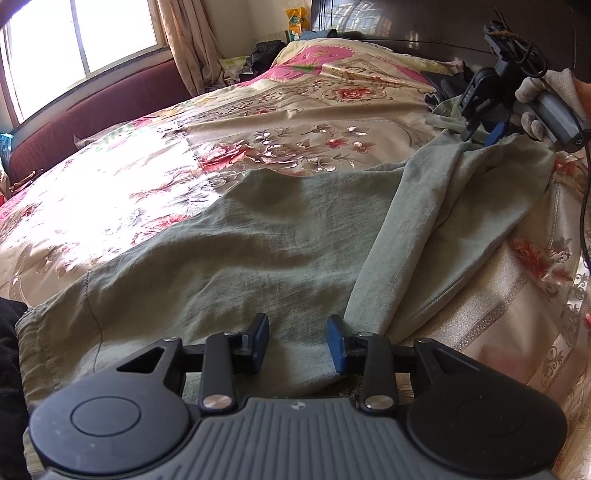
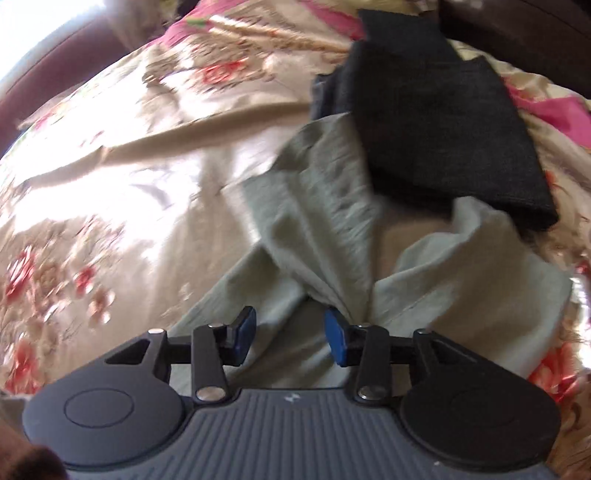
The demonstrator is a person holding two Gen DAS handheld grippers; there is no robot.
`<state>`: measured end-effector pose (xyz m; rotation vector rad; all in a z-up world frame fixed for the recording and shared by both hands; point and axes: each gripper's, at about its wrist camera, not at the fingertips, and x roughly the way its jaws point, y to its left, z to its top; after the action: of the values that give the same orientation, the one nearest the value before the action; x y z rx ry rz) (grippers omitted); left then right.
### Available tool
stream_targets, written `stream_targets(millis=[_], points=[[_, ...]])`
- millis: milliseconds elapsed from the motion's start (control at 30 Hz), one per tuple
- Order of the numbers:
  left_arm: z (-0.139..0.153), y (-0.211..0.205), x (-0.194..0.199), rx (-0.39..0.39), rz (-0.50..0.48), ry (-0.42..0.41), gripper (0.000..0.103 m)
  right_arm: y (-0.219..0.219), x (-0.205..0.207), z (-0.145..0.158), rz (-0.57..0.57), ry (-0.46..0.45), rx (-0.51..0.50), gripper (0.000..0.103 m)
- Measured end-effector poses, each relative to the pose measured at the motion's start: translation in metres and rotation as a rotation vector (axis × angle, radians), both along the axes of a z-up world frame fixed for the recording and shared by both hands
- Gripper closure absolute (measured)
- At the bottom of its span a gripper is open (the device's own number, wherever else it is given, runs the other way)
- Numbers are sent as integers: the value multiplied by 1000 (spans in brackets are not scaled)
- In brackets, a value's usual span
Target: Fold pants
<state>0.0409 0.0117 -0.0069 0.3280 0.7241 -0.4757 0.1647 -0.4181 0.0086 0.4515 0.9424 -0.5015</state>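
Note:
Pale green pants (image 1: 280, 236) lie spread over a floral bedspread (image 1: 258, 122), the elastic waistband (image 1: 33, 332) at the near left and the legs running to the far right. One leg is folded across the other in a long ridge. My left gripper (image 1: 298, 341) hovers open over the near edge of the pants, flat cloth showing in the gap and the ridge brushing its right pad. At the leg ends, my right gripper (image 1: 480, 134) is held by a gloved hand (image 1: 532, 96). In the right wrist view it (image 2: 290, 334) stands open over bunched leg cloth (image 2: 314, 221).
A folded black garment (image 2: 443, 129) lies on the bed just beyond the leg ends, overlapping them. A dark headboard (image 1: 443, 22) and piled clothes (image 1: 266, 51) sit at the far end. A maroon bench (image 1: 92, 114) runs under the window. Black cloth (image 1: 7, 350) shows at the left edge.

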Motion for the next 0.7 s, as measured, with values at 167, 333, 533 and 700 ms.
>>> stream_targets(millis=[167, 333, 533, 700], points=[[-2, 4, 4, -25, 1, 10, 52, 2, -8, 25, 20, -26, -50, 57], [-3, 5, 4, -36, 6, 8, 50, 37, 27, 10, 104, 2, 78, 47], [-3, 8, 3, -51, 11, 6, 50, 43, 69, -17, 42, 86, -38, 47], [-3, 8, 3, -52, 12, 4, 50, 24, 78, -16, 53, 90, -36, 86]])
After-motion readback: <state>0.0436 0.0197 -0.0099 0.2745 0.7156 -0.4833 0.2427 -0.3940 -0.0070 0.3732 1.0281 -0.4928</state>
